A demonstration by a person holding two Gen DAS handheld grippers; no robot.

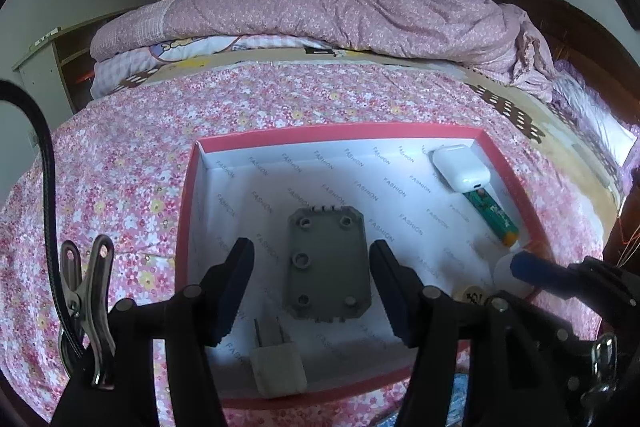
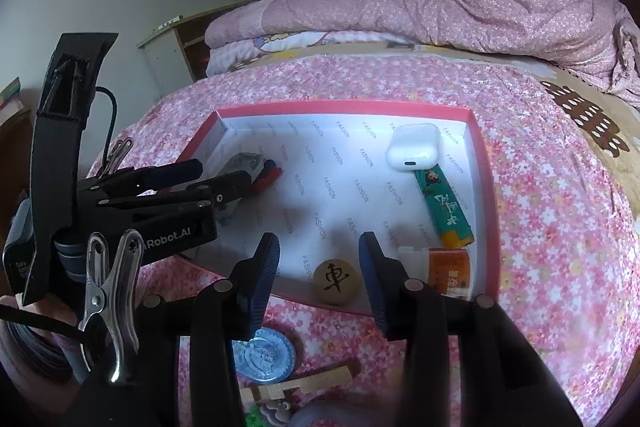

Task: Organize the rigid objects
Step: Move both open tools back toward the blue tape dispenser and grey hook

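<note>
Both rigs look the same: matte black plastic left claw point(image 1: 311, 283) and right claw point(image 2: 319, 279) with ribbed dark-blue finger pads point(image 2: 370, 275), silver rivets at the joints, a shiny steel spring clip point(image 1: 90, 303) — plus a braided black cable point(image 1: 44, 163). White "Robot.AI" lettering point(image 2: 170, 237) on one body.

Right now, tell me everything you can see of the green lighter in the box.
The green lighter is a slim plastic stick with a cartoon figure, white characters and an orange-yellow end. It lies flat on the white floor of the pink box, by the right wall, its top against the white earbud case. No gripper touches it.
</note>
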